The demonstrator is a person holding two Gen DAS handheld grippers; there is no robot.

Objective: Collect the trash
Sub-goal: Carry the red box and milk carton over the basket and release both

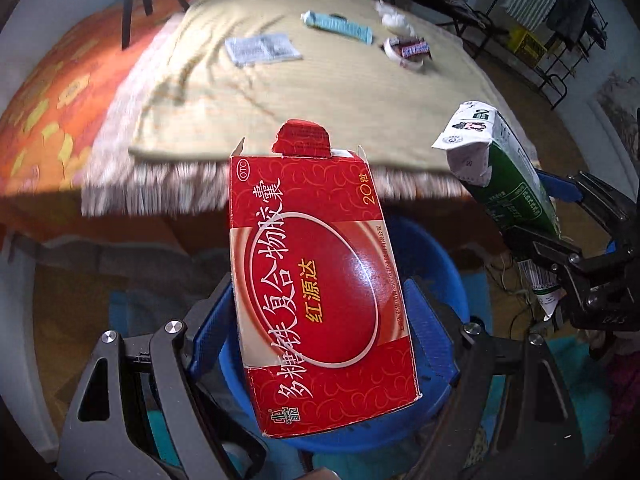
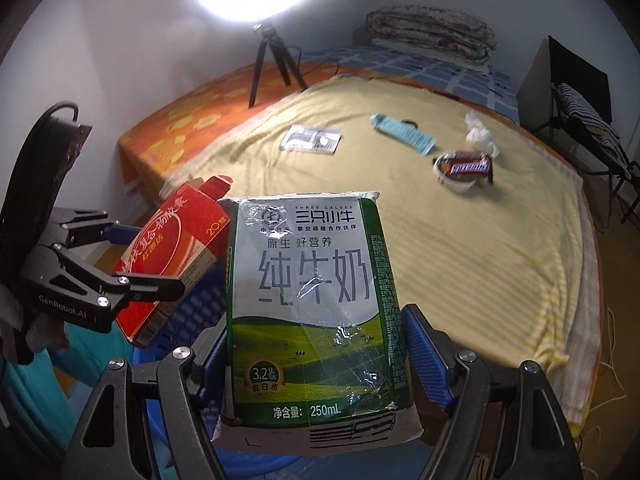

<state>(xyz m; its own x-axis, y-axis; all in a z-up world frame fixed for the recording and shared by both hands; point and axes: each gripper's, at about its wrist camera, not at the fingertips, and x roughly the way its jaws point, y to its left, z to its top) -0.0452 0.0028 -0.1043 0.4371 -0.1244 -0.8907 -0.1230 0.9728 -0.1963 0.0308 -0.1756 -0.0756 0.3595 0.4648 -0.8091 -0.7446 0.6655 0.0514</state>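
Note:
My left gripper [image 1: 320, 320] is shut on a red medicine box [image 1: 316, 280], its blue pads pressing both long sides, its torn flap pointing away. My right gripper [image 2: 316, 344] is shut on a green and white milk carton [image 2: 316, 304]. Both are held side by side above a blue bin [image 1: 436, 256] at the foot of the bed. The right wrist view shows the red box [image 2: 172, 248] at left, and the left wrist view shows the carton [image 1: 508, 184] at right. On the yellow blanket [image 2: 460, 260] lie a silver sachet [image 2: 312, 139], a light blue wrapper [image 2: 404, 132], a crumpled tissue [image 2: 480, 132] and a Snickers wrapper [image 2: 468, 166] on a white ring.
A ring light on a black tripod [image 2: 268, 68] stands on the orange sheet at the bed's far left. A folded quilt [image 2: 432, 32] lies at the head. A dark chair [image 2: 580, 112] and a metal rack [image 1: 540, 40] stand to the right of the bed.

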